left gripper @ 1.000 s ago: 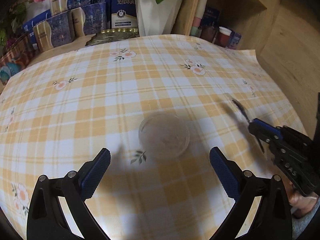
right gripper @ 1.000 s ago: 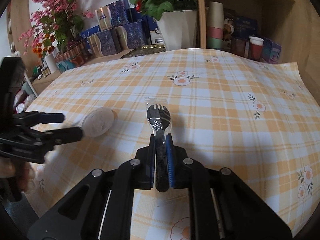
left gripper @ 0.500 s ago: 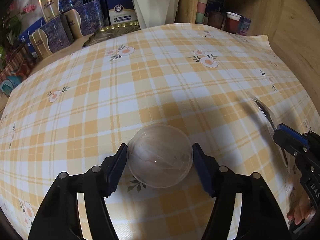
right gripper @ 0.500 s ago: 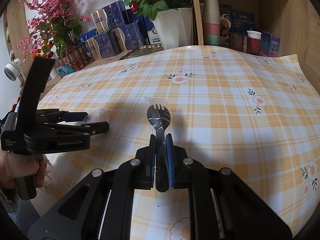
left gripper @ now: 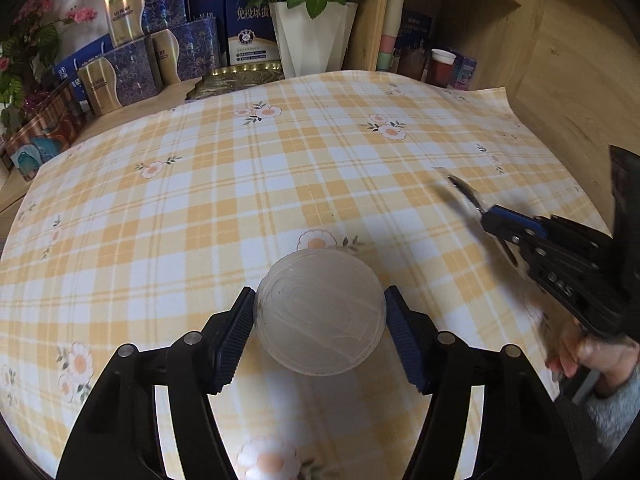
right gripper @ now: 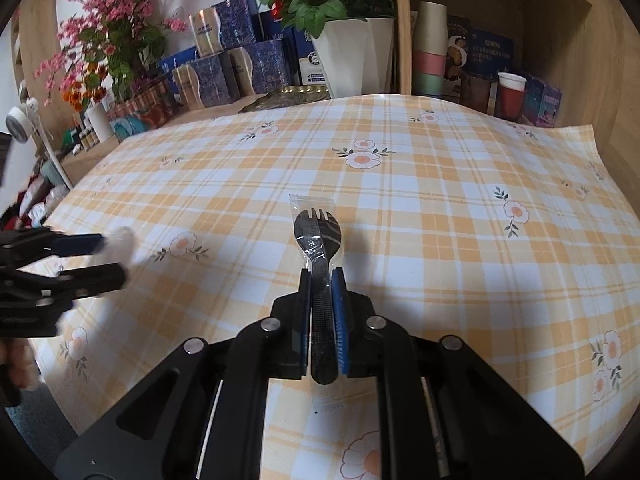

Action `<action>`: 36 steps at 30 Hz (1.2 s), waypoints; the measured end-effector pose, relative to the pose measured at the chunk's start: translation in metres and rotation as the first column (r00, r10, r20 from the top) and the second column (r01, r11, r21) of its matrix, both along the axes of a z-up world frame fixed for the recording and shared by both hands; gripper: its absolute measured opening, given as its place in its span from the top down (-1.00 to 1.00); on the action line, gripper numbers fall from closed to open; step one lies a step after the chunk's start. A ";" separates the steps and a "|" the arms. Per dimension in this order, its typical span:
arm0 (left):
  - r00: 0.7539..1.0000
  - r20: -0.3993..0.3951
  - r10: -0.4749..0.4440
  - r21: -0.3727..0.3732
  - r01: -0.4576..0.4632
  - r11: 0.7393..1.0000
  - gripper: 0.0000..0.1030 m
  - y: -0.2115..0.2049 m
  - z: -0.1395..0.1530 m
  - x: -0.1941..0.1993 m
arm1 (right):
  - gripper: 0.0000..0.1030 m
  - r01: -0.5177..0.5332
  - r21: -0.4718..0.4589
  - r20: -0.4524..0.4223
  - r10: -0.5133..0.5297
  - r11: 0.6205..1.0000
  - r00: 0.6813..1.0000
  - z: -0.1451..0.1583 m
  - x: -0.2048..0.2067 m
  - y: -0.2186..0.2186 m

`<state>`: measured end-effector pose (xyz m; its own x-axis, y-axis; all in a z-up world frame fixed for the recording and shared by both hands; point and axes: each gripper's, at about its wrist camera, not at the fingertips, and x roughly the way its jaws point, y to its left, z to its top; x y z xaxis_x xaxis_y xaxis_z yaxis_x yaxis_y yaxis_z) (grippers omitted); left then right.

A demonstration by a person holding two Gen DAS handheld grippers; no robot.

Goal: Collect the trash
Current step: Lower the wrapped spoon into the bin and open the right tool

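Yellow-checked floral cloth covers the desk [left gripper: 240,184], with blue boxes [right gripper: 256,68] and a white flowerpot [left gripper: 310,40] crowding its far edge; one round clear plastic lid [left gripper: 320,312] sits gripped between the left gripper [left gripper: 320,332] fingers; the right gripper [right gripper: 322,312] is clenched on one wrapped black plastic spork [right gripper: 316,232]; the person's hand [left gripper: 588,354] is blurred.

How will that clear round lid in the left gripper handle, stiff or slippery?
The clear lid looks thin, probably light and flexible, so it could buckle if the left gripper squeezes harder. Gripped only at its smooth rim, it might pop out.
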<state>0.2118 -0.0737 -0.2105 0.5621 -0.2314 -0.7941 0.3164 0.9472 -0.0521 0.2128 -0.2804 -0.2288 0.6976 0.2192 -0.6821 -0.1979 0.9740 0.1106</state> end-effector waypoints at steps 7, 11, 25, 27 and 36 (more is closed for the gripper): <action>0.999 0.040 -0.007 -0.039 0.008 0.999 -0.24 0.018 0.023 -0.042 | 0.73 -0.019 -0.003 0.022 0.019 1.000 1.000 0.024 -0.041 0.011; 0.998 0.058 -0.013 -0.055 0.016 0.998 -0.24 0.023 0.033 -0.066 | 0.73 -0.014 0.012 0.041 0.013 1.000 0.999 0.041 -0.074 0.010; 0.998 0.060 -0.005 -0.094 0.011 0.995 -0.24 0.046 0.031 -0.154 | 0.73 -0.062 0.045 -0.045 0.064 0.997 0.997 0.020 -0.187 0.029; 0.998 0.056 -0.001 -0.097 0.006 0.995 -0.24 0.049 0.029 -0.163 | 0.73 -0.076 0.048 -0.074 0.080 0.996 0.994 0.009 -0.199 0.036; 1.000 0.027 0.010 -0.102 -0.007 0.995 -0.24 0.058 0.017 -0.191 | 0.73 -0.139 0.060 -0.195 0.148 0.988 0.970 -0.031 -0.223 0.068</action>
<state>0.0211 -0.0160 -0.1938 0.5859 -0.3050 -0.7508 0.3107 0.9402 -0.1396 -0.0106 -0.2129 -0.2600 0.5086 0.3417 -0.7903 -0.3053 0.9298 0.2056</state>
